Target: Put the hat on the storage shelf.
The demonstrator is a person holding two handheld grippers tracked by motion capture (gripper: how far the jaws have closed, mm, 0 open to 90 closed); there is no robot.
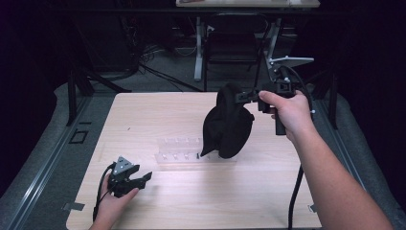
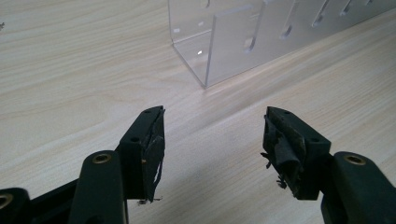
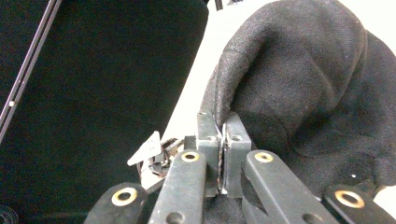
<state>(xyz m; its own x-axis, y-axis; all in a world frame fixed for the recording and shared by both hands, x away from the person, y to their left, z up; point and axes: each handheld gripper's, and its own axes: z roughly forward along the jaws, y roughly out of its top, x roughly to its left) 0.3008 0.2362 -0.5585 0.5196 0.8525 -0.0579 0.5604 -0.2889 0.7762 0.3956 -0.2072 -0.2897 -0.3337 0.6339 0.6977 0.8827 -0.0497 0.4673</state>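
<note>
A black fabric cap (image 1: 227, 124) hangs in the air over the right end of a clear acrylic rack (image 1: 179, 151) in the middle of the table. My right gripper (image 1: 244, 96) is shut on the cap's upper edge and holds it up. In the right gripper view the jaws pinch the black fabric (image 3: 299, 79) at its rim, the gripper (image 3: 223, 135) closed tight. My left gripper (image 1: 143, 178) rests low at the table's front left, open and holding nothing. In the left gripper view its jaws (image 2: 212, 140) stand wide apart over bare wood, with the rack's corner (image 2: 224, 42) ahead.
The light wooden table (image 1: 158, 115) has a dark floor around it. A black chair (image 1: 234, 40) and desk legs stand beyond the far edge. A cable (image 1: 294, 196) trails from the right gripper past the forearm.
</note>
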